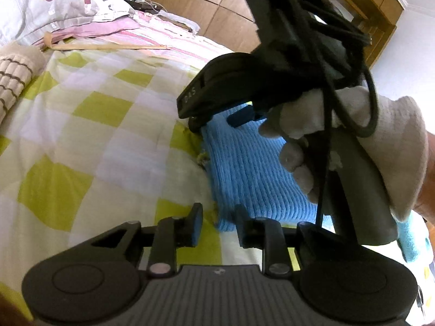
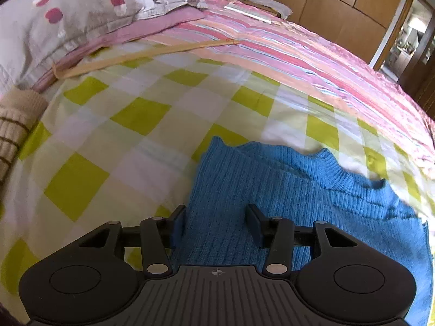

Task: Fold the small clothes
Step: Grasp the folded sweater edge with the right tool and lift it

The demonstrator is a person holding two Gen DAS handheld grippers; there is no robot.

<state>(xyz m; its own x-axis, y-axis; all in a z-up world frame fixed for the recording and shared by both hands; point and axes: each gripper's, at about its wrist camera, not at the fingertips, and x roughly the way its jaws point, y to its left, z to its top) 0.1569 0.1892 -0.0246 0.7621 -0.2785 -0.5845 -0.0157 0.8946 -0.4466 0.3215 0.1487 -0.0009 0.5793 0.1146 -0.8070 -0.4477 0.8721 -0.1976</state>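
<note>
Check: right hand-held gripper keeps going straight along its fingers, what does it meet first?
Most likely the blue sweater: the right hand-held gripper stands open, angled down over it, nothing between. Depth unclear.

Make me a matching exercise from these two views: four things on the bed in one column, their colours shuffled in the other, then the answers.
Things:
1. sweater
2. quilt
3. pillow
4. knit garment at the left edge

Colours:
A. beige with brown stripes
B. grey-white with red spots
C. blue
D. green and white checks

Pairs: 1-C, 2-D, 3-B, 4-A
</note>
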